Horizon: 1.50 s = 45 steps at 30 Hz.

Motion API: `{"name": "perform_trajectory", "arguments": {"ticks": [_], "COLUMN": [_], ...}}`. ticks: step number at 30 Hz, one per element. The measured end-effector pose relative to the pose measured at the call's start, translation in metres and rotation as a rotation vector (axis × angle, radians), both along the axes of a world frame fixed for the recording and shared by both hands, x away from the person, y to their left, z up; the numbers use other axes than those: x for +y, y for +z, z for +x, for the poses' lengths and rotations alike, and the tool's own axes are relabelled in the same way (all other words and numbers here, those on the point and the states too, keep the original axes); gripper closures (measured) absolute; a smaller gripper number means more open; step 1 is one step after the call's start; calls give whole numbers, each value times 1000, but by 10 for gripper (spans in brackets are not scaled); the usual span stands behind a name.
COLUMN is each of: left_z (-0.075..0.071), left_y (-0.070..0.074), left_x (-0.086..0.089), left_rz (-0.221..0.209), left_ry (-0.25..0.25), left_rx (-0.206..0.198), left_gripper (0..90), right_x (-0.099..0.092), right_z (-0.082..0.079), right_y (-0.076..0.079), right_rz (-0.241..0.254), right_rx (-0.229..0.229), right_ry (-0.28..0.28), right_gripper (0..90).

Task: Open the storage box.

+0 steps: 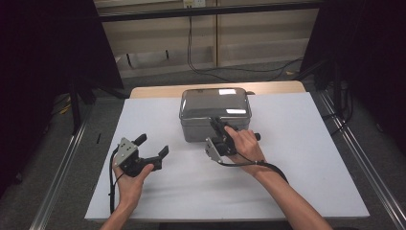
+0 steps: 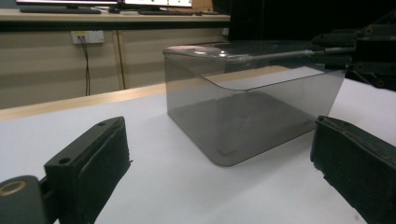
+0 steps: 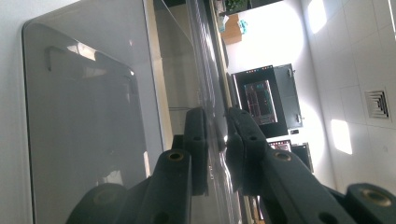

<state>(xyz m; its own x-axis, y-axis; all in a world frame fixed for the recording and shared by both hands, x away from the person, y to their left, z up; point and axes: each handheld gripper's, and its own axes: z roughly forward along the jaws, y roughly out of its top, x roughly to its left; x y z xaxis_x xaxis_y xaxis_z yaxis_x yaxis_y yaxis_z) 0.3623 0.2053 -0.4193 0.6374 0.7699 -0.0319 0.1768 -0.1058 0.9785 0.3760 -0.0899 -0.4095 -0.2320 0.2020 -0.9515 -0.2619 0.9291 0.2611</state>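
A smoky see-through plastic box (image 1: 215,125) with a clear lid (image 1: 214,99) stands at the back middle of the white sheet (image 1: 297,158). My right gripper (image 1: 216,122) is at the box's near side, rolled on its side and shut on the lid's edge. In the right gripper view both pads (image 3: 200,140) pinch that thin clear edge (image 3: 205,70) beside the box wall (image 3: 84,116). My left gripper (image 1: 154,143) is held above the sheet, left of the box, open and holding nothing. In its own view, the box (image 2: 247,116) lies ahead between the wide jaws, and the right gripper (image 2: 334,49) grips the lid.
The table's wooden edge (image 1: 153,91) shows behind the sheet. Metal rails (image 1: 62,167) run along both sides of the table on the floor. Cables (image 1: 210,69) lie on the floor beyond. Black curtains (image 1: 43,48) stand at left and right.
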Motion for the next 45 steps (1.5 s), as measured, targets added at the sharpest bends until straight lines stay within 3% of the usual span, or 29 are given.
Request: {"name": "perform_trajectory", "arguments": {"ticks": [1,6,11,16,19,24,26,36,38,45], "left_z": [4,14,27,41,48,59,63,79,80,84], "left_y": [0,4,5,5,6,6,7,8,7,7], "left_x": [-3,-9,-16,-27,-31,-39,-43,-49,-51,-56], "left_rz": [10,22,16,40,20,40,23,45,37,65], "left_ry": [-27,-33,-45,-68,-63,-57,-54,-42,-43,-33], "left_rx": [-6,-42,-38,-41,-45,-58,-61,-99,-92,-95], "left_gripper": [43,34,33,31,35,49,52,111,130,135], "right_x": [0,-1,-1,0,1,1,1,2,1,1], "right_z": [0,0,1,1,1,2,2,2,2,3], "right_y": [0,1,3,3,3,4,6,7,7,10], "right_rz": [2,6,5,6,12,20,23,33,31,35], "right_rx": [1,0,-5,-9,-15,-21,-22,-27,-27,-26], "right_ry": [1,-2,3,0,-3,-2,-5,-6,-1,-1], "right_gripper": [785,784,785,785,784,785,785,785,786,785]}}
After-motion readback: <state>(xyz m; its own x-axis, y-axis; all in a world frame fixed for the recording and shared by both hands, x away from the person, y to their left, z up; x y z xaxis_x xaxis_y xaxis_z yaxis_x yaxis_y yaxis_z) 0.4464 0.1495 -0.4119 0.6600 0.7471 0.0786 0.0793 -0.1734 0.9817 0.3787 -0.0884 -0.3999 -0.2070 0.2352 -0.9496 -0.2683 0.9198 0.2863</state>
